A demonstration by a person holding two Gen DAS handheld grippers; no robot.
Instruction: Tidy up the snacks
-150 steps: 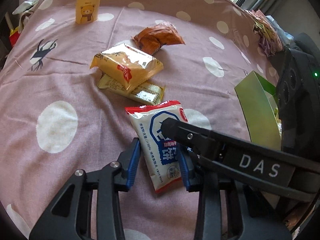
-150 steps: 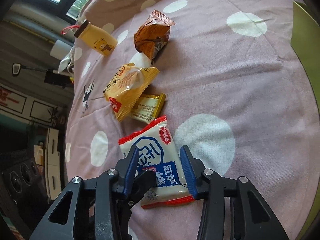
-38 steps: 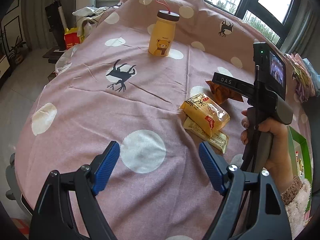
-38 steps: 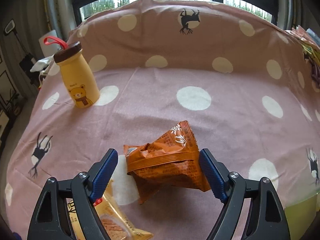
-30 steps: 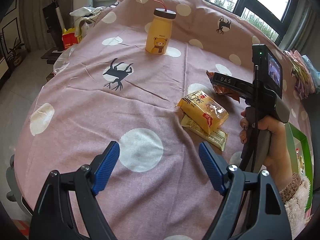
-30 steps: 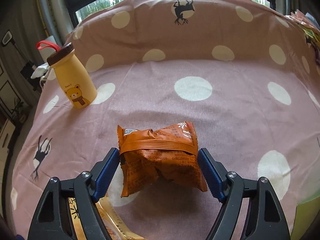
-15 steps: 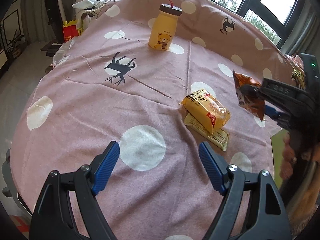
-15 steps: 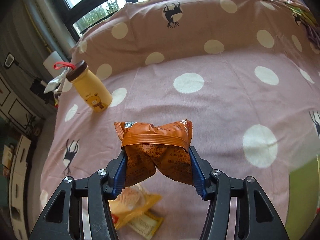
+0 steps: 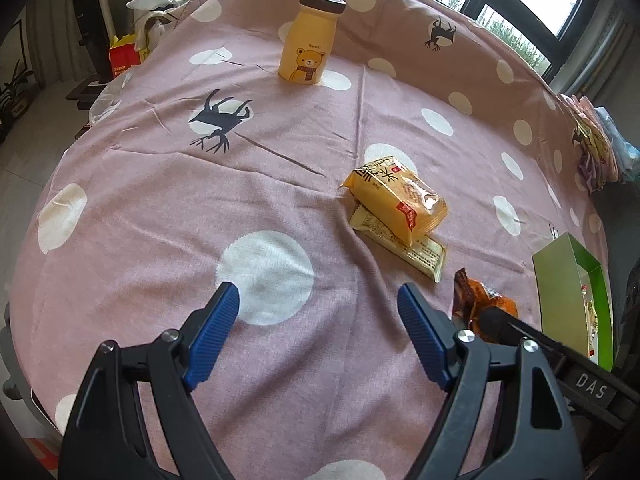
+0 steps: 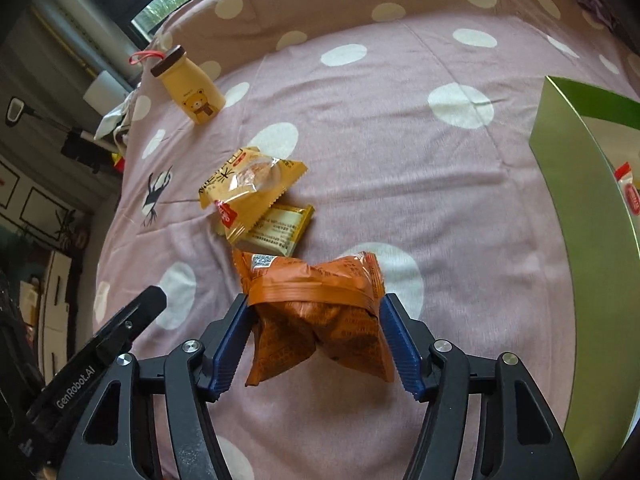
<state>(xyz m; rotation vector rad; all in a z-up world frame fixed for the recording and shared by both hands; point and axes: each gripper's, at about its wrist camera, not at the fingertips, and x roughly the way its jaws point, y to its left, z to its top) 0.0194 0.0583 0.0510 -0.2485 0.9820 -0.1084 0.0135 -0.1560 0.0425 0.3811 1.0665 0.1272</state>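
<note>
An orange snack packet [image 10: 316, 312] hangs above the pink dotted cloth between the blue pads of my right gripper [image 10: 316, 340]. The pads touch both its sides while the jaws are opening. The left wrist view shows the same orange packet [image 9: 480, 300] at the lower right, close to the green box [image 9: 560, 280]. My left gripper [image 9: 320, 332] stands open over the cloth with nothing between its fingers. A yellow snack packet [image 9: 400, 200] lies on top of a flat gold packet [image 9: 404, 248] in the middle of the table.
A yellow bear bottle [image 9: 308, 52] stands at the far side. The green box [image 10: 580, 200] sits at the right edge, with a red-and-white packet [image 10: 630, 192] inside. Bags lie at the far right. The cloth drops off at the left table edge.
My right gripper closed on the orange packet, lifted it off the cloth and carried it toward me and the green box. The left gripper stayed put and open.
</note>
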